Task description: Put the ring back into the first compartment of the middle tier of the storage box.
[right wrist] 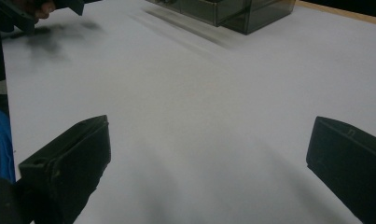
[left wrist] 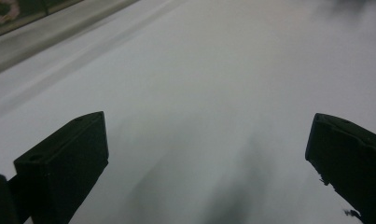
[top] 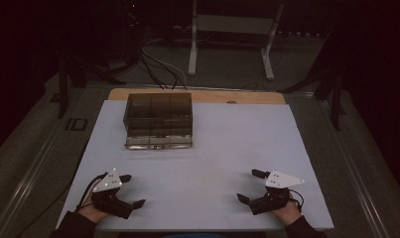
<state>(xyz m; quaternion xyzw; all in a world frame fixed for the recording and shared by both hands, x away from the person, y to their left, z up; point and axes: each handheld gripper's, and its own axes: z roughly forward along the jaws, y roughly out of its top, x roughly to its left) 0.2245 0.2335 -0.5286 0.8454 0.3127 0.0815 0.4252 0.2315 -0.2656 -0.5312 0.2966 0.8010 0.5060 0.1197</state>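
A smoky, see-through plastic box (top: 159, 120) with several compartments stands at the far left-centre of the white table top (top: 237, 144); its near corner also appears in the right gripper view (right wrist: 232, 11). My left gripper (top: 131, 190) rests near the front left edge, jaws wide apart with nothing between them (left wrist: 206, 154). My right gripper (top: 250, 186) rests near the front right edge, also open and empty (right wrist: 209, 158). Both point toward the table's middle. A hand holds each one from below.
A wooden strip (top: 197, 95) runs along the table's far edge. Behind it are a metal stand (top: 232, 29) and cables (top: 158, 64) on the floor. A wide stretch of bare white surface lies between the grippers and the box.
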